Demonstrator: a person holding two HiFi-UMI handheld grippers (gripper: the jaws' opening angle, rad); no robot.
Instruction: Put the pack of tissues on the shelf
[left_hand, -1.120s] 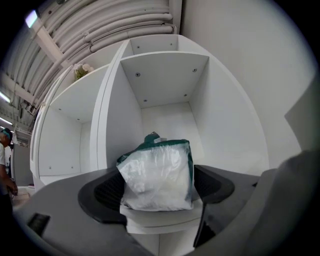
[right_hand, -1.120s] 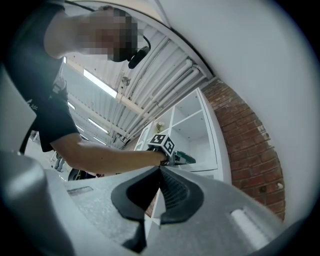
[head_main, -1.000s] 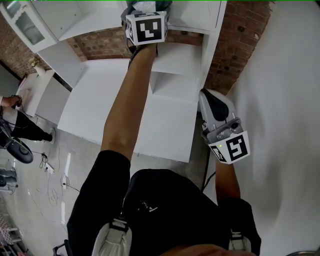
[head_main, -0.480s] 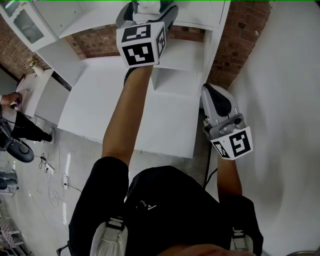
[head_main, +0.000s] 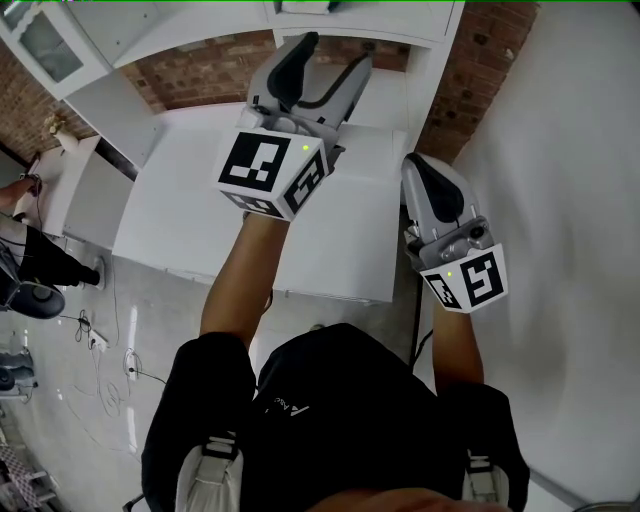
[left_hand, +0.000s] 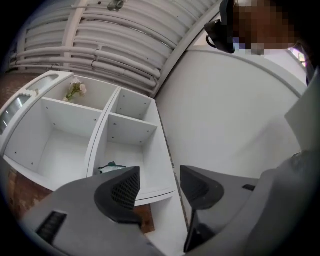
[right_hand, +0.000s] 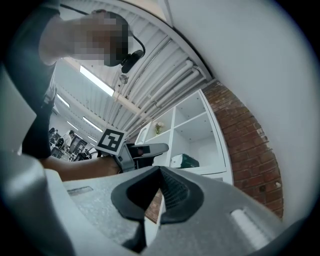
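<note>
The pack of tissues (left_hand: 111, 167), white with a green end, lies in a lower cubby of the white shelf unit (left_hand: 127, 135); the right gripper view shows the pack (right_hand: 184, 161) in that cubby too. My left gripper (head_main: 322, 70) hangs in front of the shelf, clear of the pack. Its jaws are closing, with an empty gap between the pads (left_hand: 126, 189). My right gripper (head_main: 428, 175) is low at the right by the shelf's side panel, shut with its tips together (right_hand: 160, 172) and holding nothing.
A brick wall (head_main: 470, 70) shows behind and beside the shelf, and a white wall (head_main: 570, 200) runs along the right. A small flower bunch (left_hand: 75, 89) stands in an upper cubby. Cables (head_main: 100, 340) lie on the floor at left, near a person (head_main: 20, 195).
My left gripper has drawn back from the shelf toward me and down, leaving the pack of tissues in the cubby. The right gripper has barely moved.
</note>
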